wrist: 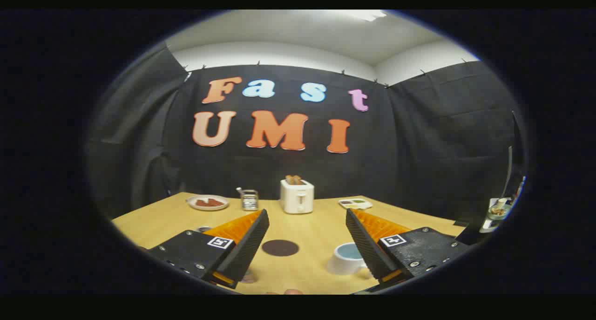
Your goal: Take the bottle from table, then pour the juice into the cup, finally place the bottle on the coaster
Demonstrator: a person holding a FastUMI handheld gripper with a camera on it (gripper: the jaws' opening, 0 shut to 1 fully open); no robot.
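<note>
A booth hung with black cloth surrounds a light wooden table [307, 231], and you hold the gripper [307, 245] above its near end, looking along the tabletop. Its two fingers stand wide apart with nothing between them, ready to take something. In the gap just ahead lies the round dark coaster [280, 248], flat and bare, kept free for the bottle to land on at the end. The white cup [347, 259], its inside pale blue, sits close against the right finger, upright to receive juice. I cannot make out the bottle itself; a small object [248, 276] half hidden behind the left finger may be part of it. Far beyond stand a toaster [296, 196], a metal grater [249, 199], a plate [207, 202] and a small tray [355, 203].
</note>
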